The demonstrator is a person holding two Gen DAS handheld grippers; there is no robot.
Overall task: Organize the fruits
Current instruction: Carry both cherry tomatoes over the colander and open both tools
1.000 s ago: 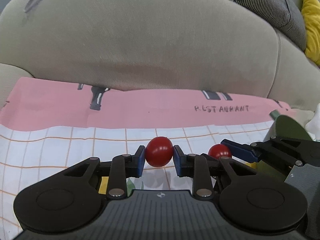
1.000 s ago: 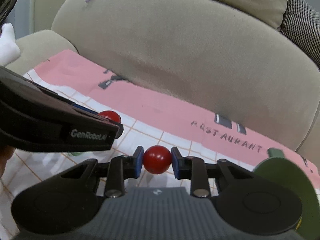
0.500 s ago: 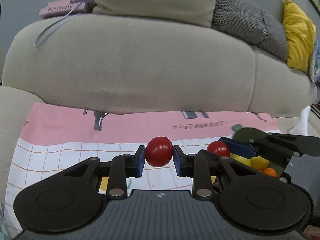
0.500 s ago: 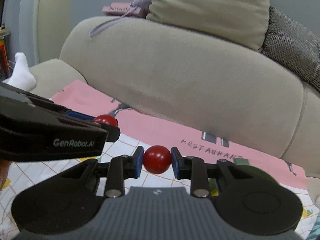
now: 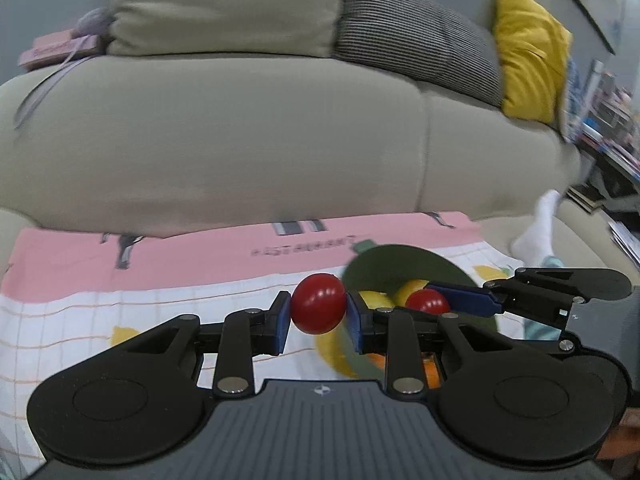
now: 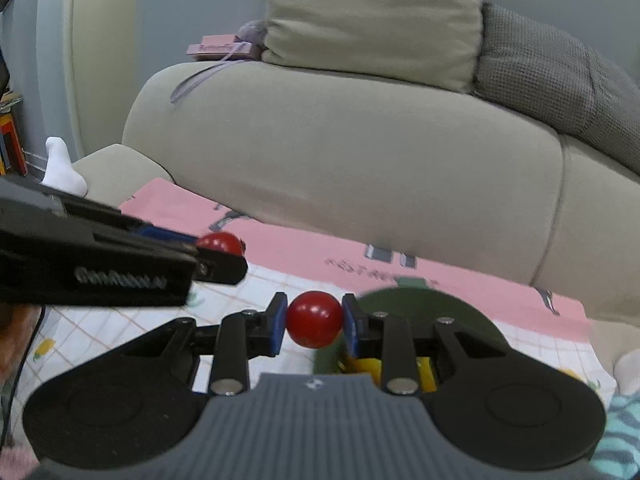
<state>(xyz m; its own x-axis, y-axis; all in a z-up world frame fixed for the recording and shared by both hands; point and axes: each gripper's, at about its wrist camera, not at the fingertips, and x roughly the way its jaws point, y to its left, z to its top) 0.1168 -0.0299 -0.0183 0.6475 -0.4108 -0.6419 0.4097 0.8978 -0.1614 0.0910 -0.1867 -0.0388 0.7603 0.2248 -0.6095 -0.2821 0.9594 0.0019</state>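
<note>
My left gripper (image 5: pixel 318 312) is shut on a small red round fruit (image 5: pixel 318 309), held above the pink and white checked cloth (image 5: pixel 160 272). My right gripper (image 6: pixel 314 322) is shut on a second red fruit (image 6: pixel 314 319). Each gripper shows in the other's view: the right one (image 5: pixel 430 300) with its red fruit (image 5: pixel 427 302) over the dark green bowl (image 5: pixel 400 260), the left one (image 6: pixel 220 246) at the left. The bowl (image 6: pixel 420 300) holds yellow fruit (image 5: pixel 376 299) and orange fruit (image 5: pixel 430 376), partly hidden by the fingers.
The cloth lies on a beige sofa seat, with the sofa back (image 5: pixel 240 140) close behind. Cushions (image 5: pixel 528 52) and a pink box (image 6: pixel 218 48) sit on top of the back. A white sock (image 5: pixel 540 228) shows at the right, another (image 6: pixel 60 166) at the left.
Both grippers have risen and drawn back from the cloth, each keeping its red fruit. The green bowl with yellow and orange fruit has come into view below them.
</note>
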